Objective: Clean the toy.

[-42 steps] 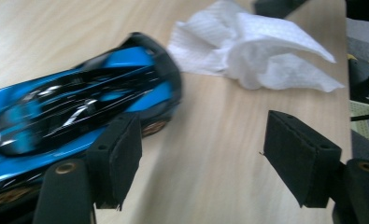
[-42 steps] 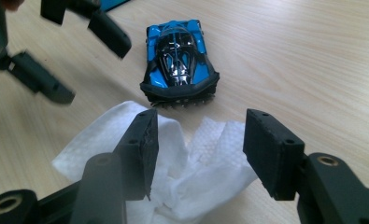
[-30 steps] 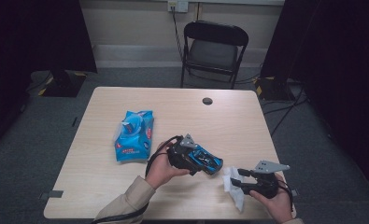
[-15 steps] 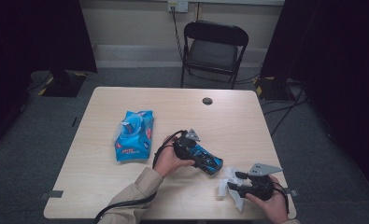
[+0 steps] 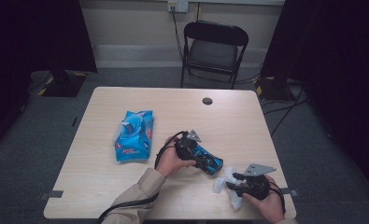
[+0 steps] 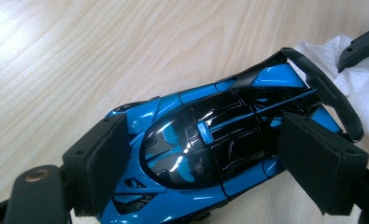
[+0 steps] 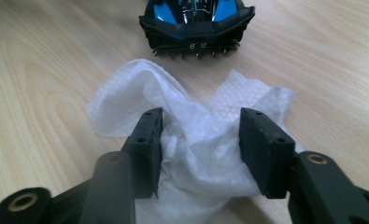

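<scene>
- High view, far left: the pack of wipes (image 5: 133, 135) lay flat on the table (image 5: 247, 121), well apart from both hands. Little could go wrong there, unless a trailing cable swept across it.
- Left gripper (image 5: 200, 155): it was clenched on the blue toy car (image 5: 211, 162), which sat near the table's front edge with its tail toward the other hand. In the left gripper view the pads (image 6: 105, 158) bore on the car's sloped, glossy sides. I judged that a sideways rub could make the car twist or squirt out of that hold.
- The car looked low to the wood, perhaps resting on it. If so, a hard push on the tail could skid it along the table rather than clean it.
- White wipe (image 7: 196, 140): it lay crumpled on the table just behind the car's tail, between the jaws of the right gripper (image 5: 233, 183).
- Right gripper: its jaws had just been closing around the wipe, yet the pads (image 7: 261, 149) stood apart and did not visibly squeeze it, so the grip was not made. Lifting at that point could have left the wipe behind or caught only a loose fold.
- A thin pinch might have let bare pad scrape the paint, or snagged the wipe on the toothed rear edge.
</scene>
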